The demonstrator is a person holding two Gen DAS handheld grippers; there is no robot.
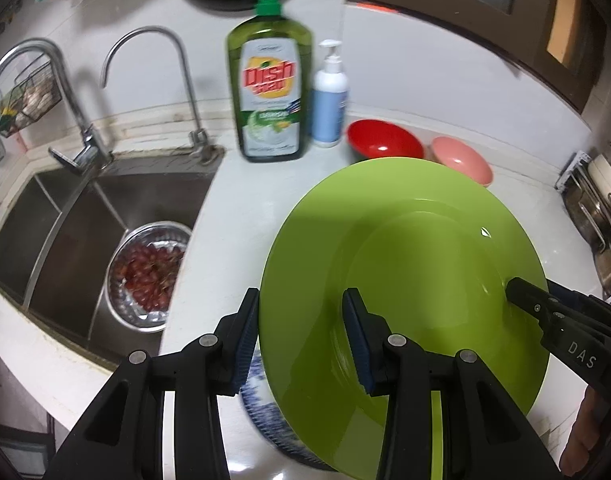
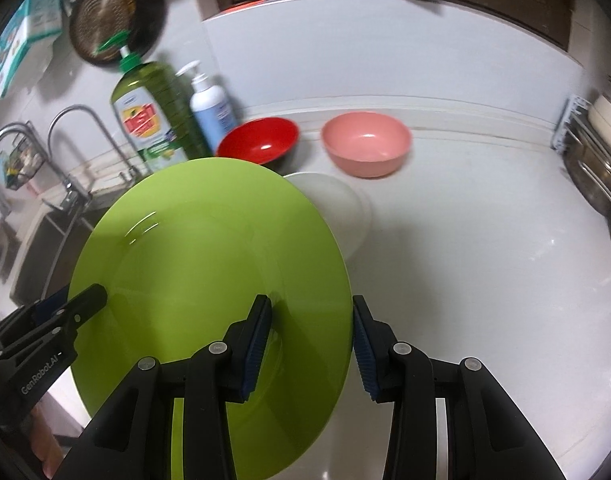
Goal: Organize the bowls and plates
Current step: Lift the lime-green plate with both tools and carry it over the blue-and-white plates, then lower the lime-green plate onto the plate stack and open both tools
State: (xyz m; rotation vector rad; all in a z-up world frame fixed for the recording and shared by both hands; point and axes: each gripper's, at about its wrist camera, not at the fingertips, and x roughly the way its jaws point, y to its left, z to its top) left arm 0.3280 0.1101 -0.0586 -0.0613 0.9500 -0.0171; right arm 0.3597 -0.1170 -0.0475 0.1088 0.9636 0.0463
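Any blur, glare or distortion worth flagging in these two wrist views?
Left wrist: dish soap bottle and blue-patterned dish are motion-smeared; the left gripper casts a dark shadow across the green plate; small glare near its rim. Right wrist: soap label and pink bowl are softly blurred; glare streaks on the plate; the fisheye bends the counter edge and darkens corners.

two plates (image 2: 209, 240), two bowls (image 2: 365, 144), two pump bottles (image 1: 267, 92), two faucets (image 1: 157, 68)
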